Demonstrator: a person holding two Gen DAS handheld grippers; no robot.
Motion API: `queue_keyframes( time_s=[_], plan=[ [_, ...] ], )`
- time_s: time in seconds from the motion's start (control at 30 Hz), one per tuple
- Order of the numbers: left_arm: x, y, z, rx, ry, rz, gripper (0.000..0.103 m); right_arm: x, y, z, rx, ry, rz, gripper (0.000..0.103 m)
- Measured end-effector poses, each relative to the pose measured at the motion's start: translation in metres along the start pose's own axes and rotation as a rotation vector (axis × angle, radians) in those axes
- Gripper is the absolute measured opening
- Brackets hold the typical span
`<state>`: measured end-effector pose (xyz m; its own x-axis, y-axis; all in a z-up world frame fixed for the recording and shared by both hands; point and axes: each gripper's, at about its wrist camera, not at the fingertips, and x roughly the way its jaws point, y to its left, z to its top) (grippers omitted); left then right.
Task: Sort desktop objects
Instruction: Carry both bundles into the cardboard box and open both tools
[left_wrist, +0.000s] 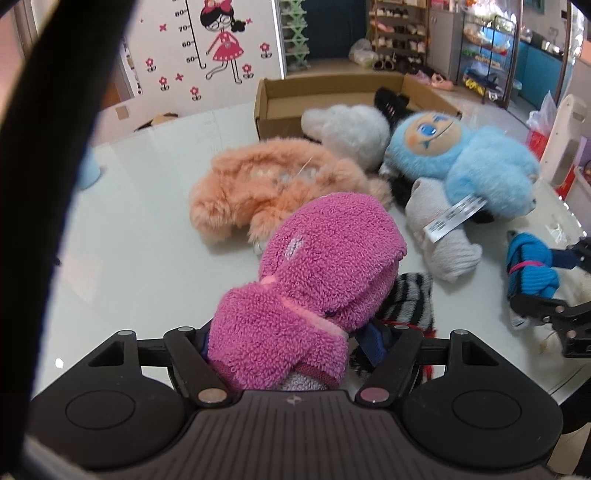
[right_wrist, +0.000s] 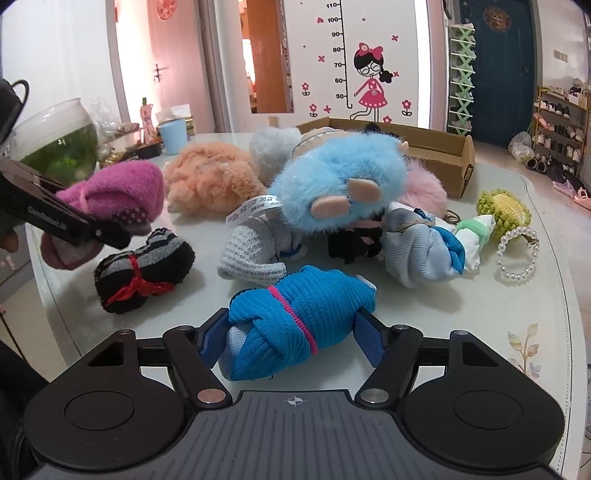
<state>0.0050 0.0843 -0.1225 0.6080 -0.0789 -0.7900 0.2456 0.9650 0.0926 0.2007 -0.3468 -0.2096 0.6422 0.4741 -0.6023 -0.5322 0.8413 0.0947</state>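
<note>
My left gripper (left_wrist: 291, 343) is shut on a magenta fleece sock bundle (left_wrist: 317, 280) and holds it just above the table; it also shows in the right wrist view (right_wrist: 110, 195). My right gripper (right_wrist: 291, 332) is shut on a blue knit sock bundle (right_wrist: 295, 317) tied with a pink band, seen at the far right of the left wrist view (left_wrist: 528, 266). A blue plush doll (left_wrist: 469, 158) lies on a grey sock roll (left_wrist: 439, 236). A black-and-grey striped sock bundle (right_wrist: 144, 269) tied with red lies between the grippers.
An open cardboard box (left_wrist: 273, 107) stands at the table's far side. A peach fluffy item (left_wrist: 258, 184) and a white fluffy one (left_wrist: 347, 129) lie before it. A pearl bracelet (right_wrist: 517, 254), a yellow-green crochet toy (right_wrist: 506, 210), a light-blue sock roll (right_wrist: 417, 247), a fish bowl (right_wrist: 59, 144) and a blue cup (right_wrist: 173, 136) are on the table.
</note>
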Motion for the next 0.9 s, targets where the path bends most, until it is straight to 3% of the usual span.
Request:
queue_keyframes(
  time_s=[0.07, 0.17, 0.23, 0.63, 0.9],
  plan=[
    [0.014, -0.01, 0.009, -0.004, -0.017, 0.0, 0.068, -0.002, -0.001, -0.002, 0.004, -0.002, -0.005, 0.074],
    [0.009, -0.013, 0.011, -0.007, -0.042, -0.01, 0.068, -0.007, -0.002, -0.007, -0.009, -0.006, -0.021, 0.073],
    [-0.019, -0.006, 0.001, -0.006, -0.052, -0.008, 0.068, -0.007, -0.004, -0.011, -0.004, 0.004, -0.025, 0.072],
    [-0.034, -0.021, 0.024, -0.005, -0.09, -0.002, 0.068, -0.038, -0.012, -0.007, -0.001, -0.04, -0.015, 0.07],
    [-0.026, -0.03, 0.064, -0.006, -0.097, -0.012, 0.068, -0.082, -0.034, 0.036, -0.016, -0.116, -0.021, 0.07]
  ],
)
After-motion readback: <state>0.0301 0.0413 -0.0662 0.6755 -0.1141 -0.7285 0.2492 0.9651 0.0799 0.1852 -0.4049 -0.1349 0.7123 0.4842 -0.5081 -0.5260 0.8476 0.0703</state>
